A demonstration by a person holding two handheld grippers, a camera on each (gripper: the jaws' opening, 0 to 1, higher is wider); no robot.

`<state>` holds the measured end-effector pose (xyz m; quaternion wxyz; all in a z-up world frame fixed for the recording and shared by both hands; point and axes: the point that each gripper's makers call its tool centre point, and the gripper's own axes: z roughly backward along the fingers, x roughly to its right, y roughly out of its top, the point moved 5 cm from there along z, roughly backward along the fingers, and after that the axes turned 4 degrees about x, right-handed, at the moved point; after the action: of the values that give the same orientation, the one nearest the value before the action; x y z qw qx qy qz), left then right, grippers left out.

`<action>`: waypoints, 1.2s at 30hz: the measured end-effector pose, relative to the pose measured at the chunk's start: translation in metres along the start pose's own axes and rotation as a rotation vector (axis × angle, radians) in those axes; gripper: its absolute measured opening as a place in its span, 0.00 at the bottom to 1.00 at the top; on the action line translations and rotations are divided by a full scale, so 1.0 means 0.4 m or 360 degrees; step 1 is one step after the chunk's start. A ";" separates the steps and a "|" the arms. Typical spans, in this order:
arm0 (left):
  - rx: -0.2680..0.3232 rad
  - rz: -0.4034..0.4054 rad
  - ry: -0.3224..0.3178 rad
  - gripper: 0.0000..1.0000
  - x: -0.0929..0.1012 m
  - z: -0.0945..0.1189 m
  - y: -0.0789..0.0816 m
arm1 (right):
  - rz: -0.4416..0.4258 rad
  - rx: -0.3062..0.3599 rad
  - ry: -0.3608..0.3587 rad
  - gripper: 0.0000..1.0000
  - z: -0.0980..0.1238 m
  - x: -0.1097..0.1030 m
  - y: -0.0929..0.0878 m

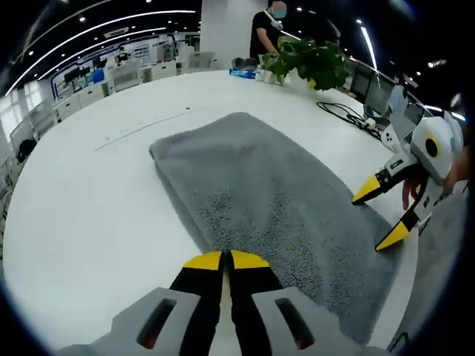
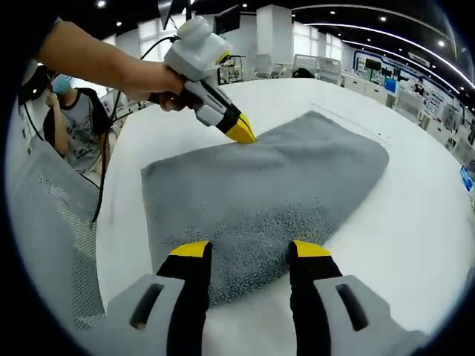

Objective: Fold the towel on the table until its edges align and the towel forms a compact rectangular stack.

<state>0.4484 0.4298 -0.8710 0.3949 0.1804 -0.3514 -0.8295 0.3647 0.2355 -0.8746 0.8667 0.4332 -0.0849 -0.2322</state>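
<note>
Both claws at the near edge, the fold not yet started

The left gripper [image 1: 225,261] is clenched on the towel [image 1: 274,200] edge; the right gripper [image 2: 251,251] is released, straddling its corner. The towel stretches ahead, flat on the table [image 1: 89,193]. Next, I judge: close right, lift, carry across.

We note a potted green plant [image 1: 315,61] at the far edge of the white tabletop [image 1: 89,200], with a small blue item [image 1: 242,73] just beside it. A person in a dark top [image 1: 265,33] stands behind the plant. Black cables [image 1: 345,115] lie coiled on the tabletop near monitors [image 1: 375,89]. In the right gripper view, a seated person in a grey shirt [image 2: 70,122] is beyond the tabletop edge, next to a grey mesh surface [image 2: 52,222]. Rows of white desks [image 1: 111,81] fill the background under ceiling light strips [image 1: 96,26].
</note>
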 end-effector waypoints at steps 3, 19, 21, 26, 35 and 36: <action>0.0004 0.0014 -0.0004 0.01 0.001 0.001 -0.003 | 0.0068 -0.0015 0.0008 0.40 0.004 -0.007 -0.004; 0.0034 0.0066 -0.0049 0.02 0.119 0.002 -0.003 | 0.0061 -0.0043 0.0004 0.40 0.094 -0.029 -0.073; 0.0036 0.0096 -0.0066 0.02 0.135 -0.004 0.002 | 0.0049 -0.0040 -0.0003 0.40 0.117 -0.032 -0.090; 0.0020 0.0135 -0.0112 0.02 0.188 -0.013 0.012 | 0.0051 -0.0052 -0.0002 0.40 0.166 -0.032 -0.127; 0.0185 0.0087 -0.0123 0.12 0.237 -0.015 0.105 | 0.0065 -0.0060 0.0005 0.40 0.185 -0.034 -0.143; 0.0199 0.0090 -0.0137 0.12 0.245 -0.020 0.116 | 0.0068 -0.0061 0.0005 0.40 0.186 -0.034 -0.145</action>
<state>0.4165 0.3295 -0.8451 0.3907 0.1587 -0.4243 -0.8014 0.3077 0.1592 -0.8741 0.8798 0.4150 -0.0882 -0.2145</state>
